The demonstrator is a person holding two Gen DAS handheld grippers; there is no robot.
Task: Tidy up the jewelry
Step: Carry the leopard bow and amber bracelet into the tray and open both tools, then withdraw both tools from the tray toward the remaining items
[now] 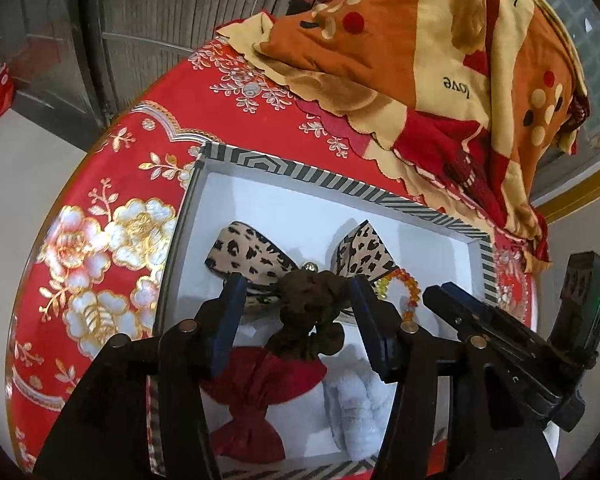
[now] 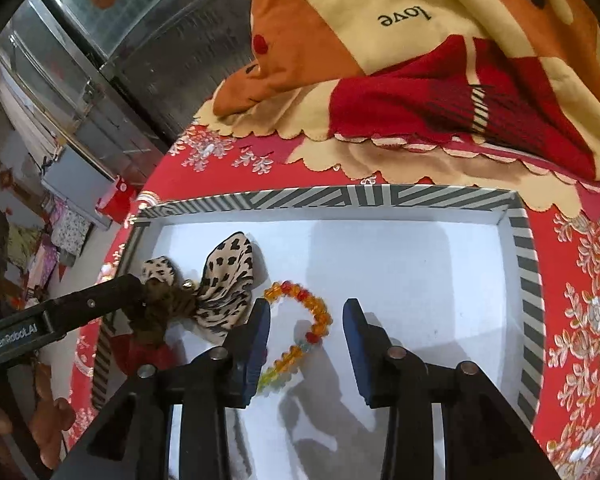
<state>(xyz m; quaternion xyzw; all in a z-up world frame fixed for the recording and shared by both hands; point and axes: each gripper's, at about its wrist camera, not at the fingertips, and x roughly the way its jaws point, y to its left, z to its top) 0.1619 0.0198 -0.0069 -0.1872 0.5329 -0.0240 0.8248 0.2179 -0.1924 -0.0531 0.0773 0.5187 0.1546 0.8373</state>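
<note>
A white box with a striped rim lies on a red embroidered cloth. In it are a leopard-print bow, a brown scrunchie, a red bow, a white fluffy scrunchie and an orange bead bracelet. My left gripper is open with its fingers on either side of the brown scrunchie. My right gripper is open above the bracelet, whose lower part runs beside the left finger.
A folded orange, red and cream blanket lies just behind the box. The red embroidered cloth surrounds the box. Beyond the edge at left are a pale floor and glass doors.
</note>
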